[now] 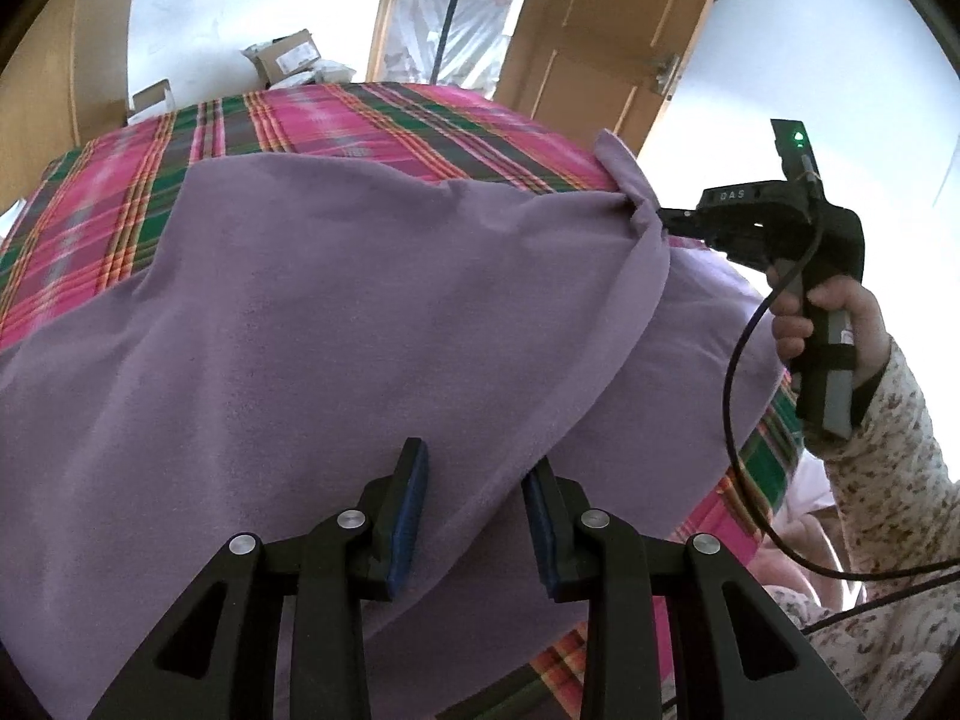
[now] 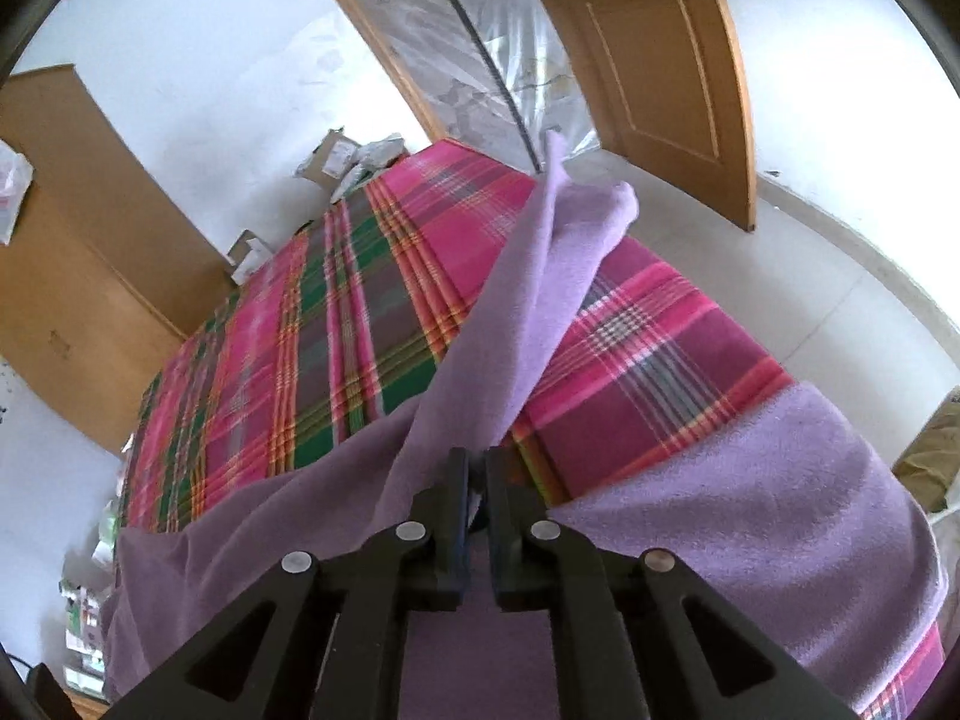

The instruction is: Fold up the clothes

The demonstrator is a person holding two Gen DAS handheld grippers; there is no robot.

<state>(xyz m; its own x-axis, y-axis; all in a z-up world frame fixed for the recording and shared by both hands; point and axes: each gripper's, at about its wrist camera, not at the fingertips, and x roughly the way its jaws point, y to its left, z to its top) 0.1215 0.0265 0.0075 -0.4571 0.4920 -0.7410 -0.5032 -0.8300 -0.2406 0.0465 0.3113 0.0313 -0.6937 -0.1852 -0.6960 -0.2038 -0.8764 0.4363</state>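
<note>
The purple cloth (image 1: pixel 336 324) lies spread over a bed with a pink and green checked cover (image 2: pixel 336 324), and the folding looks like it has only just begun. The right gripper (image 2: pixel 475 480) has its two fingers squeezed together on a bunched corner of the cloth and lifts it up off the bed, so a long strip of purple stands up in front of its camera. In the left camera this same gripper shows far off to the side, held by a hand (image 1: pixel 840 330) in a flowery sleeve (image 1: pixel 888 468). The left gripper (image 1: pixel 477 498) has its fingers apart, with a raised ridge of the cloth running between them, but I cannot be sure the blue pads (image 1: pixel 408 516) touch it yet. No neat fold shows anywhere; the cloth is still loose and wavy, and one part hangs over the near edge of the bed. So most of the job is left: the lifted corner has to be laid over, and the cloth smoothed and folded again. The room has white walls, a pale floor, a brown wooden door (image 2: pixel 660 60) standing open, a wooden cupboard (image 2: pixel 72 252), and some cardboard boxes (image 1: pixel 288 57) past the far end of the bed.
</note>
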